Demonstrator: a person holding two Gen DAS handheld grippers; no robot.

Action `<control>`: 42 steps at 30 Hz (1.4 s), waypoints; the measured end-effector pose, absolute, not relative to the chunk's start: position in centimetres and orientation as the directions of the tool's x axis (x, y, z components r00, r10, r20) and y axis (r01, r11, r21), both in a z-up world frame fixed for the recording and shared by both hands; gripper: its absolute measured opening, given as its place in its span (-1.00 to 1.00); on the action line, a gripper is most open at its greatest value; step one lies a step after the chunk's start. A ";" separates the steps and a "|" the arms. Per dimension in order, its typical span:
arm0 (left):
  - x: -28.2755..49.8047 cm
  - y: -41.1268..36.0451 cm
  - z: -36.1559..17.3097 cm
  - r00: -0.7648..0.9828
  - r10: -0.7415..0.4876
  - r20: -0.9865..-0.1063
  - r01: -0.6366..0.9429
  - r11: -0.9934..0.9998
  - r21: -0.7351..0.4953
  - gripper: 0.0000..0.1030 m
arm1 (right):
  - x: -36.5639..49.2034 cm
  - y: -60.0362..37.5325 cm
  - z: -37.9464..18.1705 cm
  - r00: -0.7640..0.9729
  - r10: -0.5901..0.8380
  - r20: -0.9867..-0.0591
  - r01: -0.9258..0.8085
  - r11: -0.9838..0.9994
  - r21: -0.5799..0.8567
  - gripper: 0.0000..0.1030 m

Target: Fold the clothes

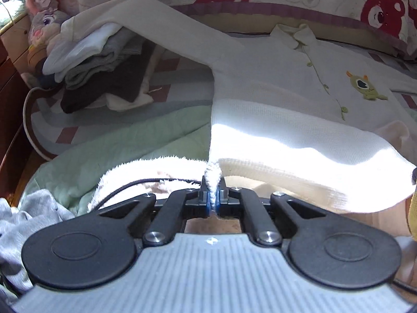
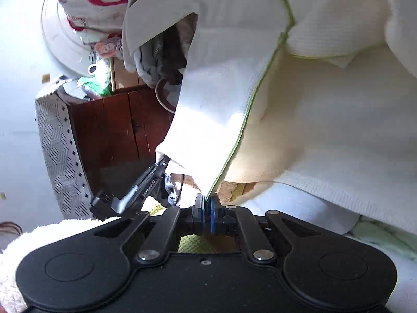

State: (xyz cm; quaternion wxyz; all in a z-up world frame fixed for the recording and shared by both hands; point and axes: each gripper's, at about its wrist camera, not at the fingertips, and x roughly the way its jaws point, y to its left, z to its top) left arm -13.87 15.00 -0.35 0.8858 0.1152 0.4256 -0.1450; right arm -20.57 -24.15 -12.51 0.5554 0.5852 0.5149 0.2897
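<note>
The cream shirt (image 1: 273,88) lies face-up on the bed (image 1: 109,130), hem lifted; left tongs (image 1: 212,198) and right tongs (image 2: 207,204) are each clamped on a hem corner. Likely the bottom-up fold: next, carry the hem evenly toward the collar (image 1: 294,35)

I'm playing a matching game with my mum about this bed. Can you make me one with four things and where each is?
Things:
1. white shirt
2. pile of folded clothes
3. plush toy
4. green monster patch

Places:
A. far left, by the wooden headboard
B. sewn on the shirt's chest
C. under the shirt's spread sleeve
D. hem pinched in the left gripper and right gripper

Pairs: 1-D, 2-C, 3-A, 4-B
</note>
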 end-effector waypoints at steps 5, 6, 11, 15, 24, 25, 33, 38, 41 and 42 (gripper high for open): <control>-13.2 15.9 -0.8 0.588 -0.181 -0.788 0.309 0.951 0.012 -0.92 | -21.0 -24.2 -10.1 0.310 0.803 -0.509 0.133 0.494 0.859 -0.87; -13.1 15.9 -0.8 0.582 -0.186 -0.792 0.314 0.949 0.008 -0.92 | -21.4 -23.9 -9.4 0.318 0.775 -0.546 0.081 0.551 0.831 -0.86; -12.8 16.2 -0.4 0.568 -0.199 -0.799 0.301 0.953 -0.023 -0.93 | -23.7 -22.8 -5.9 0.430 0.591 -0.682 -0.163 0.794 0.585 -0.77; -12.6 16.9 -0.4 0.558 -0.226 -0.799 0.263 0.961 -0.088 -0.93 | -25.1 -21.7 -5.2 0.539 0.373 -0.755 -0.296 0.923 0.245 -0.55; -11.8 16.7 -0.9 0.557 -0.224 -0.800 0.240 0.965 -0.103 -0.92 | -26.0 -19.9 -8.7 0.631 -0.020 -0.776 -0.430 0.823 -0.371 -0.15; -11.8 16.6 -0.9 0.556 -0.222 -0.801 0.241 0.965 -0.100 -0.92 | -25.8 -20.0 -9.0 0.623 -0.027 -0.782 -0.434 0.820 -0.374 -0.04; -11.4 16.5 -0.7 0.547 -0.222 -0.807 0.256 0.962 -0.091 -0.92 | -24.9 -21.3 -10.5 0.553 0.002 -0.833 -0.461 0.834 -0.304 -0.89; -11.3 16.2 -0.2 0.554 -0.226 -0.801 0.267 0.960 -0.087 -0.92 | -23.4 -25.8 -6.5 0.504 0.313 -0.805 -0.224 0.948 0.228 -0.89; -11.1 16.1 -0.1 0.555 -0.232 -0.799 0.270 0.959 -0.091 -0.92 | -23.0 -28.2 -5.3 0.468 0.632 -0.617 -0.064 0.721 0.690 -0.87; -11.1 16.1 -0.1 0.556 -0.232 -0.798 0.269 0.959 -0.092 -0.92 | -23.1 -28.0 -5.5 0.442 0.717 -0.540 -0.046 0.619 0.784 -0.87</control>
